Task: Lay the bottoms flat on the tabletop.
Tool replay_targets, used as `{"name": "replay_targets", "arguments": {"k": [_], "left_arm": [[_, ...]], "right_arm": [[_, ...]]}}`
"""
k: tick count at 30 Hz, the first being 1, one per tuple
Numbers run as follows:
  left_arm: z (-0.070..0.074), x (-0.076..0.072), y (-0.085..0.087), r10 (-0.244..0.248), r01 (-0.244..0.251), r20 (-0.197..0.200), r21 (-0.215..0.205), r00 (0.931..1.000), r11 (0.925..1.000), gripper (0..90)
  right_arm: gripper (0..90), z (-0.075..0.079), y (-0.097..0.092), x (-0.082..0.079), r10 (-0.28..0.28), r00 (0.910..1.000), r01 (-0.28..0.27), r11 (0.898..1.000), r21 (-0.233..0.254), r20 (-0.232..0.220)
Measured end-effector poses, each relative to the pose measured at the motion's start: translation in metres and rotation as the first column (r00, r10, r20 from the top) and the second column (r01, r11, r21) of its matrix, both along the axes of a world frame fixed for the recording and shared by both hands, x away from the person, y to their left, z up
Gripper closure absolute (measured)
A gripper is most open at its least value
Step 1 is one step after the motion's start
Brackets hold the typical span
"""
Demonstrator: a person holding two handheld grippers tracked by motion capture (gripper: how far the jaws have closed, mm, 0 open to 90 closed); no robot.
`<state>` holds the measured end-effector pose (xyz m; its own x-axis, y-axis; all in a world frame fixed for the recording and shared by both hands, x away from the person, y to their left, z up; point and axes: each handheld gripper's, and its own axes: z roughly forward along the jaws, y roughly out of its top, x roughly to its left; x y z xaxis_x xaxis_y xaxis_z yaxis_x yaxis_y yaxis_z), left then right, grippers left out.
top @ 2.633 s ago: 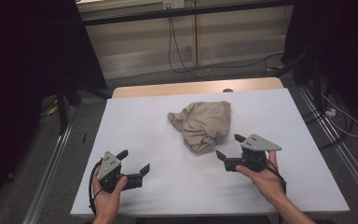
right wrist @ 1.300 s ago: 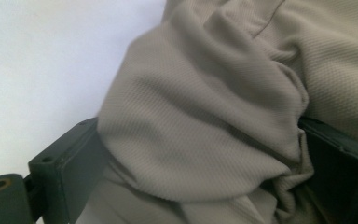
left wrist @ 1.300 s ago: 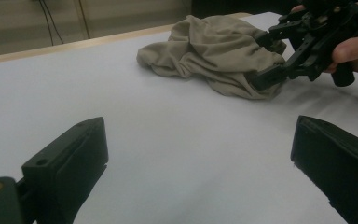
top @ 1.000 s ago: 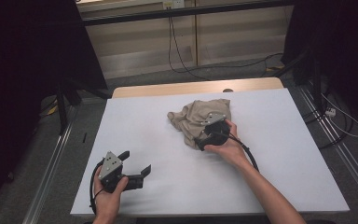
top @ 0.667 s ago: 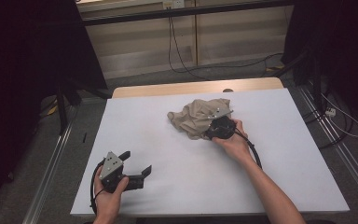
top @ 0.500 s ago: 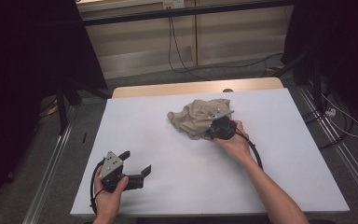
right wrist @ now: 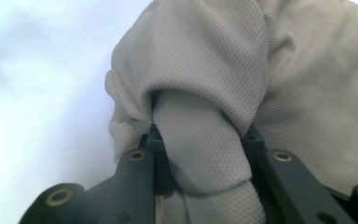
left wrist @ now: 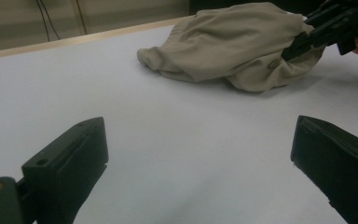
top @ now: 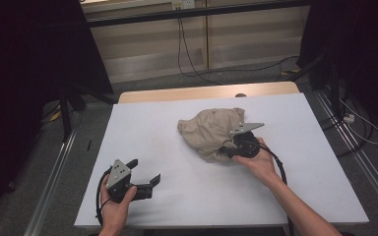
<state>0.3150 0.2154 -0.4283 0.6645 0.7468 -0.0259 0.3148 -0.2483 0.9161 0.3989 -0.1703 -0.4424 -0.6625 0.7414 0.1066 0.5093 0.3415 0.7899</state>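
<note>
- The right gripper has just been closing, and a thick fold of the beige garment is now pinched between its jaws; the right gripper view shows the fabric bunched tight between them.
- A second ago that gripper sat on the garment's near edge with jaws wide; now it holds the cloth at the heap's four o'clock side and has begun to lift.
- The garment still lies crumpled just past the middle of the white table, towards one o'clock.
- The left gripper rests at seven o'clock, jaws wide apart and empty, unmoved.
- I'd say the grasp is made; pulling the cloth open comes next.
</note>
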Motion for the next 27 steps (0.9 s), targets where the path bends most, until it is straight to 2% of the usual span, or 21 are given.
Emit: {"name": "replay_targets", "arguments": {"k": [8,13,14,15,16,20,21,22,23,24,25,26,27], "left_arm": [[0.0,0.002,-0.012,-0.011,0.011,-0.026,0.011,0.9996,0.9999,4.0],[-0.001,0.006,-0.038,-0.078,0.079,-0.029,0.017,0.9965,0.9968,4.7],[-0.001,0.006,-0.038,-0.078,0.079,-0.029,0.017,0.9965,0.9968,4.7],[-0.002,0.005,-0.048,-0.103,0.103,-0.021,0.022,0.9945,0.9944,4.7],[-0.002,0.006,-0.051,-0.12,0.121,-0.032,0.017,0.9922,0.9925,4.8],[-0.003,0.006,-0.063,-0.116,0.117,-0.04,0.025,0.9924,0.9928,5.9],[-0.003,0.007,-0.067,-0.111,0.113,-0.041,0.044,0.993,0.9926,5.9],[-0.004,0.009,-0.074,-0.132,0.134,-0.05,0.039,0.99,0.9903,7.1],[-0.004,0.009,-0.074,-0.132,0.134,-0.05,0.039,0.99,0.9903,7.2],[-0.005,0.01,-0.078,-0.15,0.152,-0.06,0.032,0.9869,0.9879,7.2],[-0.006,0.011,-0.084,-0.214,0.216,-0.08,0.017,0.9735,0.9762,7.1],[-0.006,0.011,-0.084,-0.214,0.216,-0.08,0.017,0.9735,0.9762,7.1],[-0.008,0.011,-0.09,-0.235,0.237,-0.087,0.012,0.9681,0.9715,7.8]], "right_arm": [[66.5,0.007,0.001,-0.023,0.038,0.9992,-0.039,0.999,0.036,0.01],[66.4,0.01,0.003,-0.044,0.074,0.9972,-0.075,0.996,0.047,0.012],[66.4,0.01,0.003,-0.044,0.074,0.9972,-0.075,0.996,0.047,0.012],[66.4,0.011,0.004,-0.049,0.083,0.9965,-0.083,0.995,0.055,0.01],[66.3,0.012,0.005,-0.052,0.087,0.9961,-0.088,0.995,0.052,0.015],[66.2,0.012,0.005,-0.062,0.095,0.9953,-0.096,0.993,0.063,0.017],[66.2,0.012,0.005,-0.062,0.095,0.9953,-0.096,0.993,0.063,0.017],[66.2,0.012,0.005,-0.068,0.094,0.9955,-0.094,0.993,0.075,0.011],[66.2,0.012,0.005,-0.07,0.094,0.9955,-0.095,0.993,0.077,0.012],[66.2,0.012,0.005,-0.07,0.094,0.9955,-0.095,0.993,0.077,0.012],[66.2,0.013,0.006,-0.075,0.098,0.9951,-0.098,0.992,0.075,0.015],[66.2,0.013,0.006,-0.075,0.098,0.9951,-0.098,0.992,0.075,0.015],[66.2,0.013,0.007,-0.08,0.114,0.9933,-0.115,0.991,0.071,0.019]]}}
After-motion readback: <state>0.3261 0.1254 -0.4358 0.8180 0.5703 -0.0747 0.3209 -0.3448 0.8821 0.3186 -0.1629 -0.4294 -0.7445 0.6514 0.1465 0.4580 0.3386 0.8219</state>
